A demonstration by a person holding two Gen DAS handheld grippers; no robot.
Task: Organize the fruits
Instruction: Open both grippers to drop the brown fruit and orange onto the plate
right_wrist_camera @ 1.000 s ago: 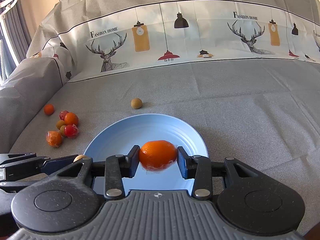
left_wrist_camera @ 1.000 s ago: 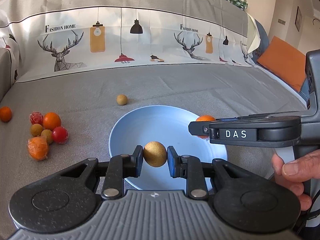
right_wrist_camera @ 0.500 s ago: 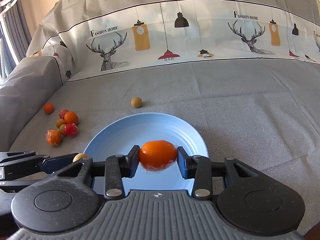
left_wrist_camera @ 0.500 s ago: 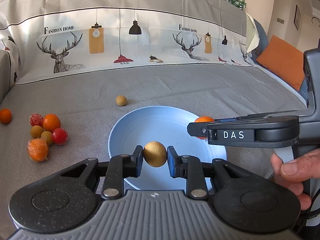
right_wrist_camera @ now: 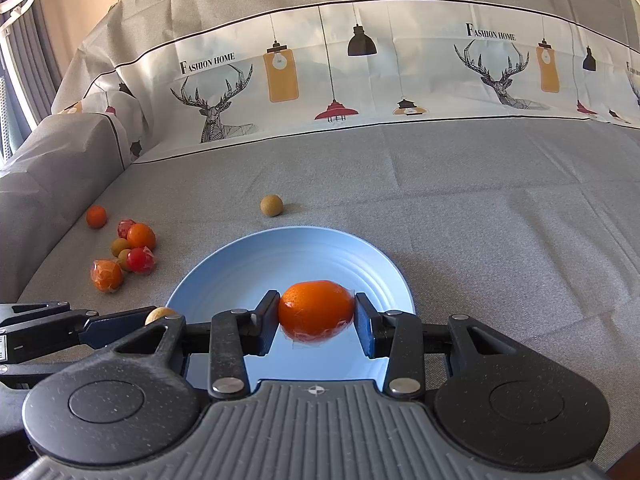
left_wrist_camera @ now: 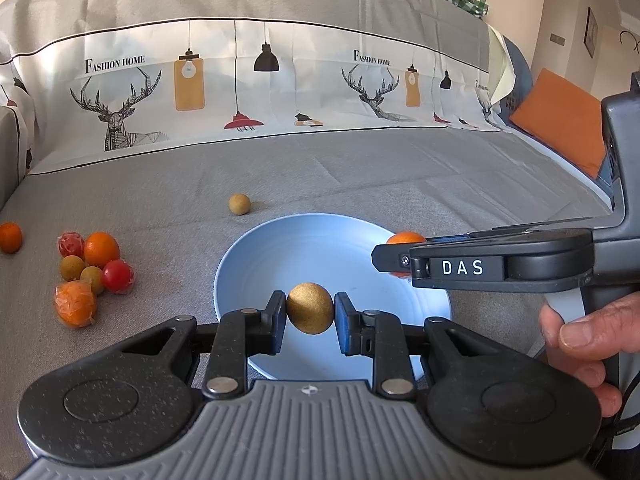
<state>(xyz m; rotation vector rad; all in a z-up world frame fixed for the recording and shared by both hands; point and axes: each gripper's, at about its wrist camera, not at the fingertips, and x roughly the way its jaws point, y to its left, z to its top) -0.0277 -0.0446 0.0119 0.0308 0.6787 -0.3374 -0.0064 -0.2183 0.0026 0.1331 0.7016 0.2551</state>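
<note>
Nothing has moved: left tool point(left_wrist_camera: 310, 314) stays clamped on the small round golden-brown fruit point(left_wrist_camera: 310, 308), right tool point(right_wrist_camera: 316, 318) on the plastic-wrapped orange citrus point(right_wrist_camera: 316, 310), both poised above the empty pale-blue ribbed plate point(right_wrist_camera: 352, 256), release pending.

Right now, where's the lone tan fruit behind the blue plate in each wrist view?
Left wrist: the lone tan fruit lies on the grey cover, upper left of centre, just beyond the blue plate and apart from its far rim.
Right wrist: the same fruit sits left of centre, again beyond the plate.
Shared landmark: the red hanging lamp print on the backrest cover.
</note>
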